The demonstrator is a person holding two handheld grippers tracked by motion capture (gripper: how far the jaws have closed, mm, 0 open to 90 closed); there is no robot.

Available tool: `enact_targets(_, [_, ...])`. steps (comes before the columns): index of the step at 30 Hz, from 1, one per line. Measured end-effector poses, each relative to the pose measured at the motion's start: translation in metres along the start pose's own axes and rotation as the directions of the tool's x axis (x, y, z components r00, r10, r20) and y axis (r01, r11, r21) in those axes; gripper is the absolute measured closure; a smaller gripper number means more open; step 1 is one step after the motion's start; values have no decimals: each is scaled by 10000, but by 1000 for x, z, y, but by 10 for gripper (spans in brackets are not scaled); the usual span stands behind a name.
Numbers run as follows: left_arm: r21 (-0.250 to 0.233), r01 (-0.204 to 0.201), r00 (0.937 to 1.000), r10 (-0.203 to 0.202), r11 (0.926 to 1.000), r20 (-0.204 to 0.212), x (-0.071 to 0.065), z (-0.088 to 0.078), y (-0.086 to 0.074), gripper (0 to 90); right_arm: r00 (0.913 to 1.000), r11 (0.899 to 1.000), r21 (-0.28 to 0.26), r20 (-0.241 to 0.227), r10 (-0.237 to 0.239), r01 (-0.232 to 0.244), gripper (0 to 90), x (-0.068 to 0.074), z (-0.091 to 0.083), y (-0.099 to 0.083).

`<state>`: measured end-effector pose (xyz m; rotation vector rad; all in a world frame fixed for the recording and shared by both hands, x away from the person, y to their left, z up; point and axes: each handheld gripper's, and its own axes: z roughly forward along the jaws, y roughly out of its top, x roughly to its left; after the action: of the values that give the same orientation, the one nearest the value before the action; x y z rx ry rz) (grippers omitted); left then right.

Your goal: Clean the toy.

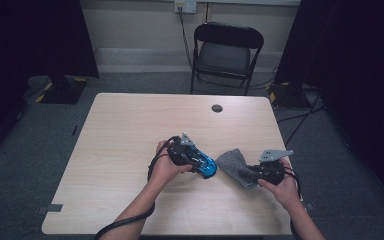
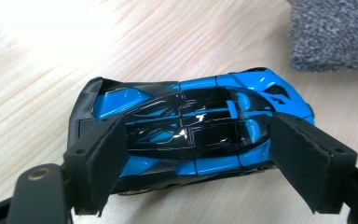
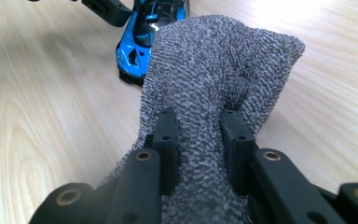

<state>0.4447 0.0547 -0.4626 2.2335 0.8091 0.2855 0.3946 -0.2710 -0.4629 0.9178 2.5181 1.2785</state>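
1. Right tool [image 1: 258, 173], lower right of the high view, person's right hand [image 1: 286, 189] behind it. Jaws pinched tight on a bunch of the grey cloth [image 3: 214, 84]; in the right gripper view the fabric is squeezed between the two black jaws and stands up ahead of them.
2. Grey cloth also in the high view [image 1: 234, 162], right of centre, lower part on the table [image 1: 130, 130], just beside the car's nose.
3. Left tool [image 1: 194, 159], lower centre of the high view, left hand [image 1: 166, 167] wrapped round it. Jaws set wide on either side of the blue toy car [image 2: 191, 126]; pads sit at its two ends. Contact with the pads: cannot tell for sure.
4. Blue toy car rests on the table, centre of the left gripper view, black roof up. Cloth corner at upper right of that view [image 2: 331, 32].
5. Far: black folding chair [image 1: 227, 50] past the table's far edge, top centre of the high view.
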Motion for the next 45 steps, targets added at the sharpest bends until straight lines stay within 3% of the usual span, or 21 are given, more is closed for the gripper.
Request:
enact_targets(12, [-264, 96, 9999, -99, 9996, -97, 7, -25, -11, 211, 9999, 9997, -151, 17, -165, 166, 720, 4, 1, 23])
enact_targets(22, [-418, 429, 9981, -446, 9982, -416, 18, -51, -36, 212, 9994, 9983, -477, -51, -346, 343, 722, 13, 17, 51])
enact_targets(33, [-394, 902, 9921, -932, 9951, -835, 34, -79, -70, 213, 9920, 9940, -563, -803, -979, 935, 722, 37, 56, 87])
enact_targets(38, [-518, 1462, 9845, -1505, 9879, -899, 42, -92, -85, 213, 9843, 9909, -468, -1185, -1308, 1260, 721, 50, 79, 102])
enact_targets(45, [-833, 1856, 9730, -1950, 9791, -1238, 50, -115, -104, 212, 9706, 9873, -480, -1816, -1577, 1515, 721, 76, 112, 118])
